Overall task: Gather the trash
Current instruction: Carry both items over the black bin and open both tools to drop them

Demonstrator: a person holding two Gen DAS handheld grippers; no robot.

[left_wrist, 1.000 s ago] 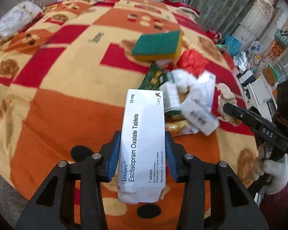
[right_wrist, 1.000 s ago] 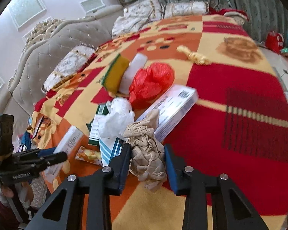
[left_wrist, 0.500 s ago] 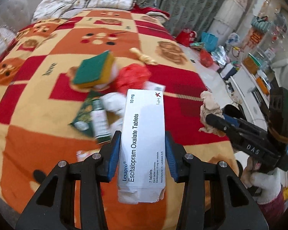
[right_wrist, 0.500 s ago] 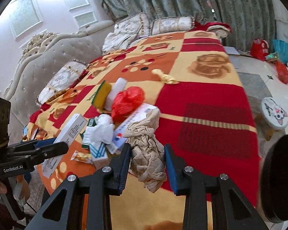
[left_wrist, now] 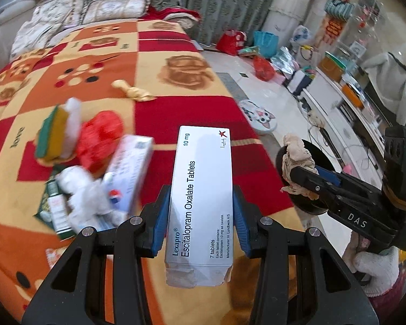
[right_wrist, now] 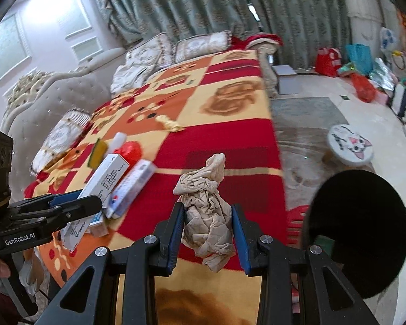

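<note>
The tablet box (left_wrist: pixel 201 203) sat clamped in the left gripper (left_wrist: pixel 200 214), its blue pads pressing the two long sides near the lower half while the printed face looked up at the camera and the top end stood out well beyond the fingertips. It looked a light, thin cardboard carton, stiff along its length but likely to dent if squeezed hard; the bottom end already looked crumpled, so a hold across the firm middle of the long sides seemed the safest one. The crumpled paper (right_wrist: pixel 207 211) was pinched between the pads of the right gripper (right_wrist: pixel 207 226), jaws closed to a narrow gap around its bulk, with a twisted tail rising above the fingertips and a loose flap hanging below. It appeared soft, almost weightless and easily squashed, so it could probably be taken anywhere, though a loose fold might slip out of a light pinch. Both grippers pointed forward and downward over the near corner of the patterned blanket (left_wrist: pixel 154 54), side by side and apart. A gloved hand (left_wrist: pixel 376 268) held the right gripper's handle low at the edge of the left view. The round black bin (right_wrist: pixel 357 233) stood on the floor just past the bed's edge, to the right of the right gripper. More rubbish lay on the blanket behind: another long carton (right_wrist: pixel 132 187), a red plastic bag (left_wrist: pixel 100 138), a sponge (left_wrist: pixel 52 135) and white tissue (left_wrist: pixel 81 192). To drop cleanly, each load would probably need to be above the bin's mouth before the jaws open.
</note>
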